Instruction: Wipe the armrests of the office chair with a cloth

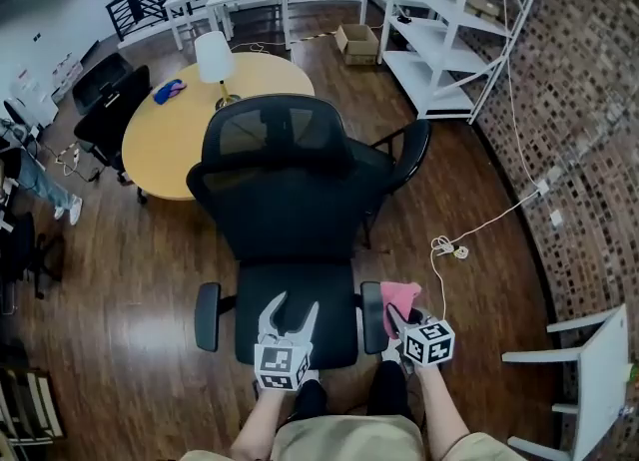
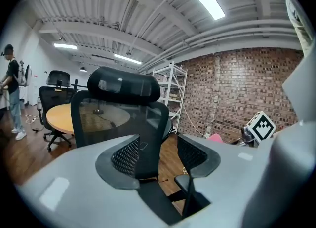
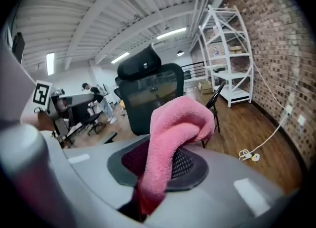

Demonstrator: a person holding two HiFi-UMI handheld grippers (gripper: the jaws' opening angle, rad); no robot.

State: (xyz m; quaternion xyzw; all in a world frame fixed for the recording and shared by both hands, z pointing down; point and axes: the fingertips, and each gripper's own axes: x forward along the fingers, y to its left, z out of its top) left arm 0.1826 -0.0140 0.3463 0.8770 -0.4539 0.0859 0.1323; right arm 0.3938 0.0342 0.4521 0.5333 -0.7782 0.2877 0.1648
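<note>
Judging by its plush pile and the way it flops over on itself, the pink cloth (image 3: pixel 178 122) is light, soft and limp, with no stiffness to push through. It will likely drag well on the pad but bunch up if held by a corner. A hold across a folded bunch, with a wad left proud of the tips to press on the armrest, looks the sound choice, and that is roughly how it sits. The right tool (image 3: pixel 157 170) is clenched on the cloth's lower part, and the upper fold curls free above the jaws.

In the head view the cloth (image 1: pixel 401 297) hangs at the near right of the office chair (image 1: pixel 290 185), just beside the right armrest (image 1: pixel 371 311). Whether it touches the pad I cannot tell. The right tool (image 1: pixel 396 322) comes in from the near side, forearm low, jaws pointing far and a little left.

The left tool (image 1: pixel 293 307) hovers over the near edge of the seat with its jaws spread and nothing between them. It is well apart from the left armrest (image 1: pixel 207 316) and tilted up toward the chair back
</note>
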